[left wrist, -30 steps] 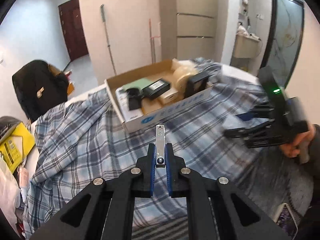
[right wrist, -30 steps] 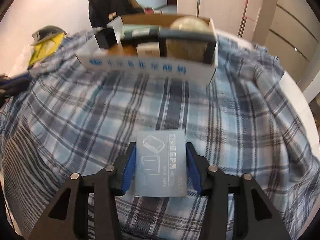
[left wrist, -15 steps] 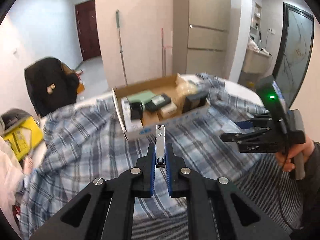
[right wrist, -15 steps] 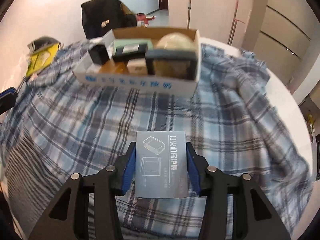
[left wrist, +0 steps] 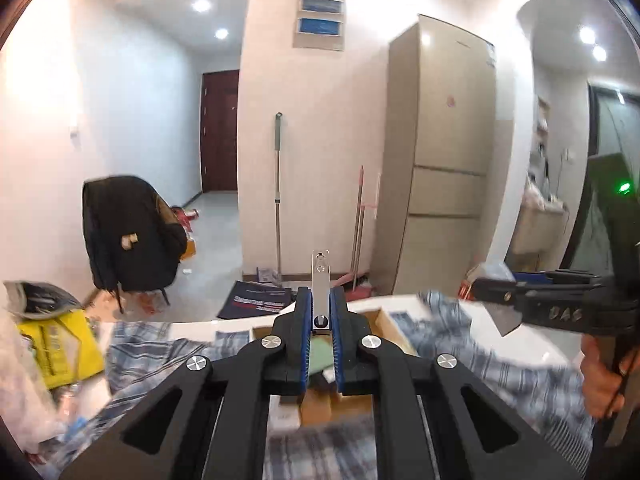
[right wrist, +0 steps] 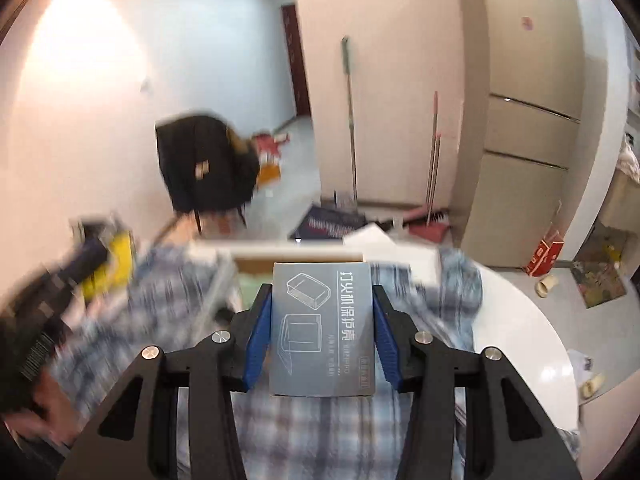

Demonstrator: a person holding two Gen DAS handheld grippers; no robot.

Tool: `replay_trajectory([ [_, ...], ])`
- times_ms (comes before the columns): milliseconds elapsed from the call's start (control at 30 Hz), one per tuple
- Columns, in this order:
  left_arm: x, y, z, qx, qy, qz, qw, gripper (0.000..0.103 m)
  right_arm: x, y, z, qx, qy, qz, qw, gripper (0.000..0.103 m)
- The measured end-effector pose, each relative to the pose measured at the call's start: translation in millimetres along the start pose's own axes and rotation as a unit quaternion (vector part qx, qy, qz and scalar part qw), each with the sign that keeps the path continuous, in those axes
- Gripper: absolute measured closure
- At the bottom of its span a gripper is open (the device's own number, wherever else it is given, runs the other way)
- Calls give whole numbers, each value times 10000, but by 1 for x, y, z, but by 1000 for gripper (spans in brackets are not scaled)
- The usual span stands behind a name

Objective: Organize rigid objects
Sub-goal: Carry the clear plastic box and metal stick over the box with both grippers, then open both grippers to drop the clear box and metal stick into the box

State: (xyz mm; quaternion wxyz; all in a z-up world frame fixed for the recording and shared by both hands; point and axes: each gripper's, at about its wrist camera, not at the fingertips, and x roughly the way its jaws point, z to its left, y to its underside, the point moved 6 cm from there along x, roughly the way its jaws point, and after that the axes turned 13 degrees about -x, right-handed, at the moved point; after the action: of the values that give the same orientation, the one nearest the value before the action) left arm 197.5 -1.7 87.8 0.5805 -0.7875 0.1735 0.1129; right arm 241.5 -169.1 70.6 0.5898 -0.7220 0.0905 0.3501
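The grey box (right wrist: 323,330) carries vertical white Chinese print reading 打火机保护壳, at three o'clock of two line drawings of a case. The right gripper (left wrist: 492,307) body shows raised letters "DAS". White lettering on the dark floor mat (left wrist: 256,300) is too blurred to read.

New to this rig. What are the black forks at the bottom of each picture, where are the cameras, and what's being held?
No robot here: a person holds a pair of hand-held tongs in each hand, and a fisheye camera on each looks forward along its two fingers. The black forks are those fingers, with blue pads.

Left wrist view: the left tongs are shut on a thin metal strip. At the right edge you see the right tongs from the side, with the hand gripping their handle.

Right wrist view: the right tongs are shut on a flat grey packet printed with box drawings.

Below lie a plaid cloth and, partly hidden and blurred, a cardboard box with items inside.
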Motion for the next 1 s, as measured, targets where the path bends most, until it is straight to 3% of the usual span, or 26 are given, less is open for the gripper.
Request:
replay_trajectory([
  [133,33,2,12,-244,262,82,9993,93,13,-35,14,22,311,-348,9989,57],
  [267,71,27,34,-102,32,476,9988,93,53,-39,42,-5,48,-215,9998,57],
  [500,127,69,74,-523,-165,1334,9896,93,117,-5,63,-246,12,237,9994,57],
  [633,147,95,76,-488,-169,1698,9841,93,144,14,66,-341,-229,608,9973,57],
  [767,161,111,79,-484,-258,1918,9799,93,168,33,65,18,-841,1031,9911,57],
  [1000,165,110,86,-670,-149,1925,9789,93,181,44,51,239,-803,1202,9892,57],
])
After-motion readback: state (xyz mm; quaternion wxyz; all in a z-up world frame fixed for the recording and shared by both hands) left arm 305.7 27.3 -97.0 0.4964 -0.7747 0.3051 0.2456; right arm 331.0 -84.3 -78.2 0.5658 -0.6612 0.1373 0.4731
